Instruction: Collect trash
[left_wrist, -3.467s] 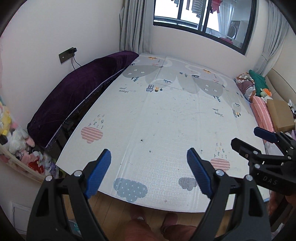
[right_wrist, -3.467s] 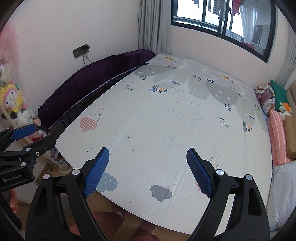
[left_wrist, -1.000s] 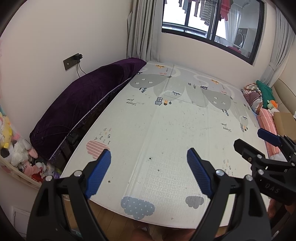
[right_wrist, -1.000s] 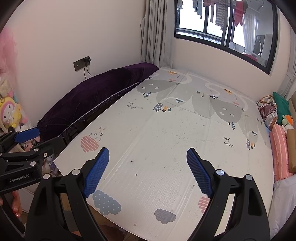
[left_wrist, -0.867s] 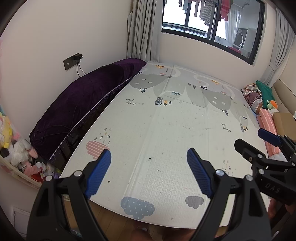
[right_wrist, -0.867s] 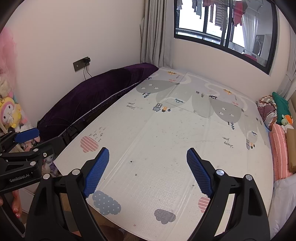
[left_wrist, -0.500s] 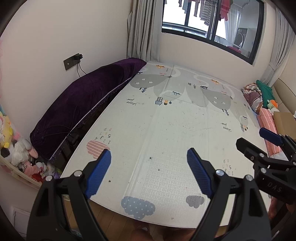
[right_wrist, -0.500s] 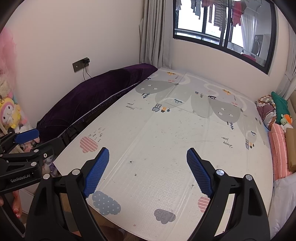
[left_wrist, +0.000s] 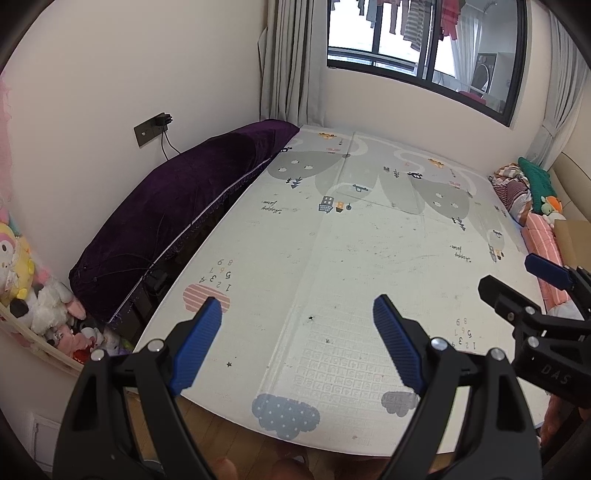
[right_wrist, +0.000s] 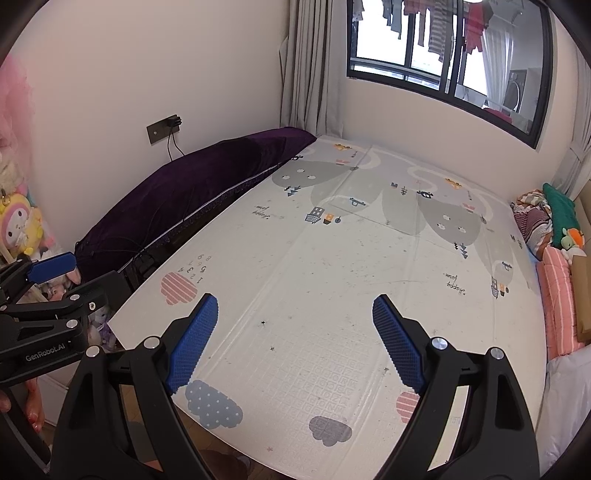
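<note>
A large white play mat (left_wrist: 362, 251) with printed clouds, numbers and houses covers the floor; it also shows in the right wrist view (right_wrist: 354, 280). Small dark specks of debris (left_wrist: 311, 317) lie scattered on it, also visible from the right (right_wrist: 263, 322). No larger piece of trash shows. My left gripper (left_wrist: 297, 343) is open and empty, held above the mat's near edge. My right gripper (right_wrist: 293, 339) is open and empty beside it. Each gripper appears at the edge of the other's view.
A long dark purple cushion (left_wrist: 184, 210) lies along the left wall. Plush toys (left_wrist: 44, 306) fill a bin at near left. Pillows, folded cloth and a cardboard box (left_wrist: 572, 240) line the right side. A window and curtains stand at the far wall. Wood floor (left_wrist: 229, 435) borders the mat's near edge.
Since 3.5 s ago both grippers have tilted up and drawn back a little, showing more of the window and far wall. Over the last second they hardly moved. Both stay open.
</note>
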